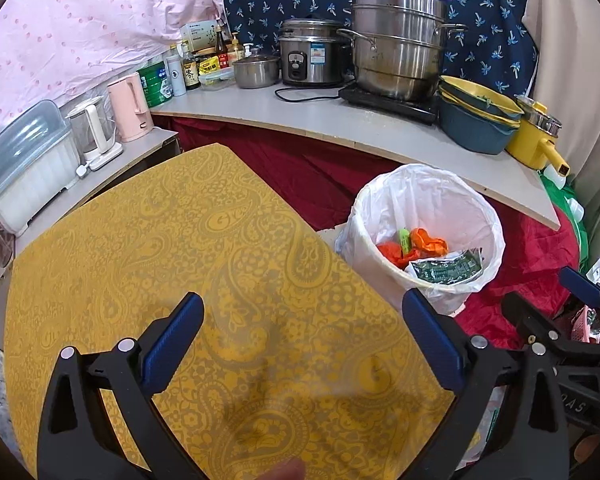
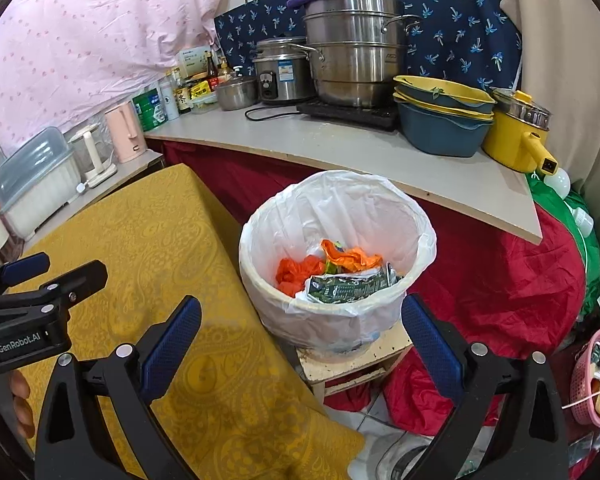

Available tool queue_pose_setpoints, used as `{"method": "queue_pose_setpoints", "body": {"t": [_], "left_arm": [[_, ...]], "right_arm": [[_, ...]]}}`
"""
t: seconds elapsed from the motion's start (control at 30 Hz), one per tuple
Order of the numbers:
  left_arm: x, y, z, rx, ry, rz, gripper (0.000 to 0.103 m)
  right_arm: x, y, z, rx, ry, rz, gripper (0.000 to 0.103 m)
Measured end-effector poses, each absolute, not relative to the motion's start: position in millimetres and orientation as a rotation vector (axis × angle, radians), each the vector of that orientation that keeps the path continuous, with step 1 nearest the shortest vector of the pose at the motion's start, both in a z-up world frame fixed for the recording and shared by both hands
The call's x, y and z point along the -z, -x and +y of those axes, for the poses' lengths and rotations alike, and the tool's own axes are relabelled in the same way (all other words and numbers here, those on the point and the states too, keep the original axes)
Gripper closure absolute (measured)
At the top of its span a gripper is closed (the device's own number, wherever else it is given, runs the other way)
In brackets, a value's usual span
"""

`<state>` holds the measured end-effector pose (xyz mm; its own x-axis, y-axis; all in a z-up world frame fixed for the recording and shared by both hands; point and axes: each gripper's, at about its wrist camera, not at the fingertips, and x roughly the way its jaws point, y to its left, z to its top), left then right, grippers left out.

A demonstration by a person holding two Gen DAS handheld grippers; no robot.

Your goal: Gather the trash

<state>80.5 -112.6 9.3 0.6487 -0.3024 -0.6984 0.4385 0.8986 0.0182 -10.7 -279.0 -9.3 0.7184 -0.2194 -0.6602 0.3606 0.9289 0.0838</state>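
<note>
- While the left wrist view looks down over the yellow tablecloth, no wrapper or scrap shows on the part of it in view, so I judge the collecting nearly or wholly done.
- In this view the left gripper has its 2 blue pads spread wide over the cloth, with nothing between them.
- The bin, lined with a white bag, stands just beside the table's right edge; inside lie the orange wrappers, a small green piece and a dark green packet.
- At the far right of this view the right gripper shows only in part, seen from the side, beside the bin.
- In the right wrist view the right gripper is spread as wide, empty, and points at the bin from just in front of it.
- This view shows what the other does not: the bin rests on a small pale stool, with red cloth and floor tiles below, and a pink basket at the right holding odds and ends that I cannot make out.
- It also shows the left gripper from the side, over the cloth, with fingers of the person's hand behind it.
- What is left, as I judge: at most a check of the table's hidden near edge and the floor.
</note>
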Motion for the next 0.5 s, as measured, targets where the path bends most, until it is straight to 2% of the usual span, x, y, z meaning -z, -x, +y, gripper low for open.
{"method": "queue_pose_setpoints", "body": {"t": [0.5], "left_arm": [[2,-76,-118,0.419,-0.217,0.765,0.008]], "right_arm": [[9,13,-280,0.341,-0.204,0.697,0.006]]}}
